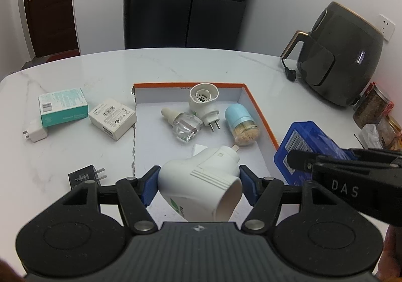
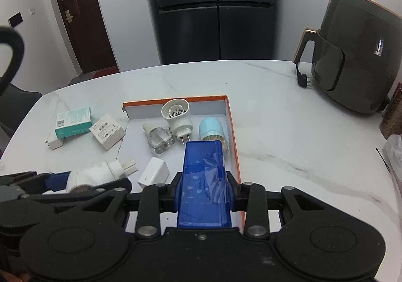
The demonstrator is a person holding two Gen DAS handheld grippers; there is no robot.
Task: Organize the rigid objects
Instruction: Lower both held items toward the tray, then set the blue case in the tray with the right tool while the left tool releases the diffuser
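Left tongs [image 1: 198, 182] tight on white plug-in heater [image 1: 201, 181] — right tongs [image 2: 203, 191] round blue box [image 2: 202, 181]

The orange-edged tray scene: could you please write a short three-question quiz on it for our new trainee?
1. True or false: the left gripper is empty.
2. What does the right gripper hold? A) teal box B) blue box C) black plug
3. Name the clear item lying in the tray.

Key: 1. False, it grips a white plug-in device. 2. B, the blue box. 3. The clear bottle.
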